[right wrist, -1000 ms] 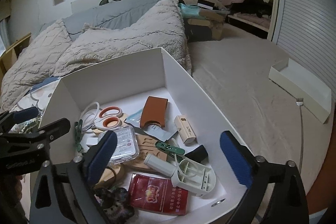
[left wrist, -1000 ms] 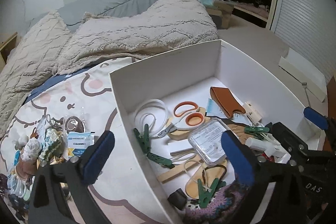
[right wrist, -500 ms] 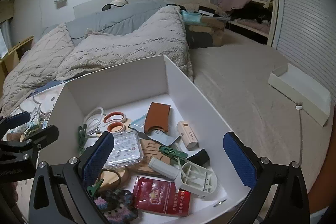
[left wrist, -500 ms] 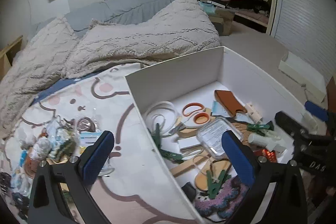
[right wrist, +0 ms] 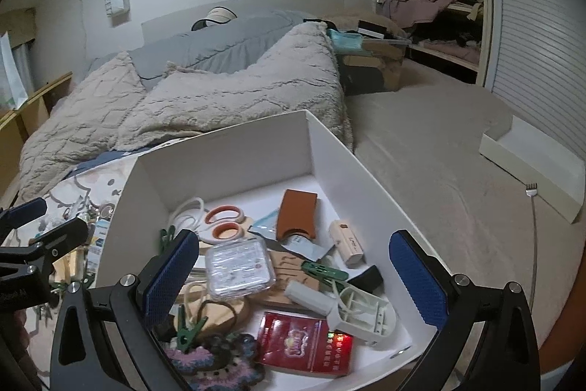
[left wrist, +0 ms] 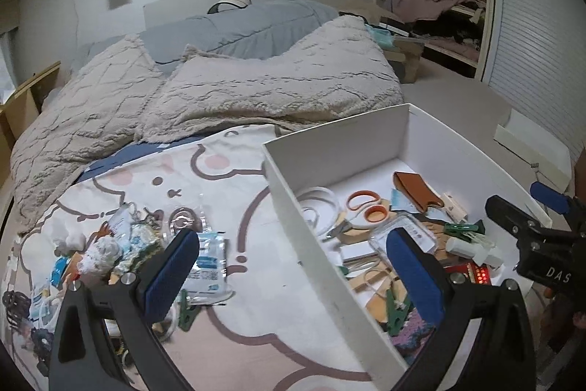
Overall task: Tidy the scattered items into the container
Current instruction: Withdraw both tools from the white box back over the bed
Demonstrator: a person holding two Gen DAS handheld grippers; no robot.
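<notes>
Both claws are held wide open and empty. The left claw (left wrist: pixel 293 266) is poised over the box (left wrist: pixel 322 262) wall; the scattered pile (left wrist: pixel 110 248) on the bed lies just beyond its left finger, nearer it than the right claw (right wrist: pixel 293 266), which is held over the box.

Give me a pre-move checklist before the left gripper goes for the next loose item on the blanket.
1. Left gripper open and empty: ok.
2. Right gripper open and empty, over the white box: ok.
3. Loose items still outside the box: not ok, a pile lies on the cartoon blanket.
4. Nearest target clear on top: ok, the blue-and-white packet lies on top near the left fingers.
5. Space left in the box: ok, bare floor at the far end.
6. Packet free of neighbouring clutter: cannot tell.
</notes>
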